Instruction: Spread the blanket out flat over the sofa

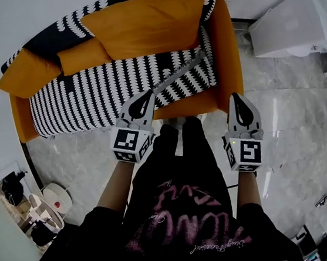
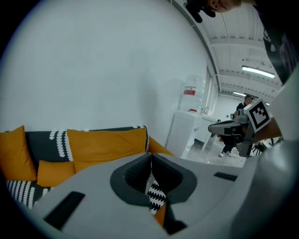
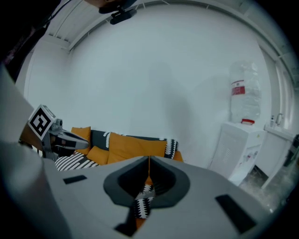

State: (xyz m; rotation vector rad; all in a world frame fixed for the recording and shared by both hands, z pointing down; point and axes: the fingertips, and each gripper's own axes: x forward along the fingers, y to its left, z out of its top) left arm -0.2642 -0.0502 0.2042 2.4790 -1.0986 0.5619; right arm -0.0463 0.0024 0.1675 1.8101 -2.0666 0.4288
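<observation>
Grips the blanket (image 1: pixel 99 87) by its front edge, both pairs of jaws pressed shut on cloth: left gripper (image 2: pixel 150 156) at 6 o'clock of the sofa (image 1: pixel 224 42), right gripper (image 3: pixel 148 161) at 4 o'clock. Held wide apart, probably to draw it flat over the seat.

Pink lettering (image 1: pixel 185 213) on the shirt (image 1: pixel 157 178) cannot be read.

The left forearm (image 1: pixel 113 185) and right forearm (image 1: pixel 248 192) reach forward, angled down. The left claw (image 1: pixel 146 95) and right claw (image 1: pixel 236 98) are level with each other, each with its jaws closed on a pinch of blanket (image 2: pixel 155 193).
</observation>
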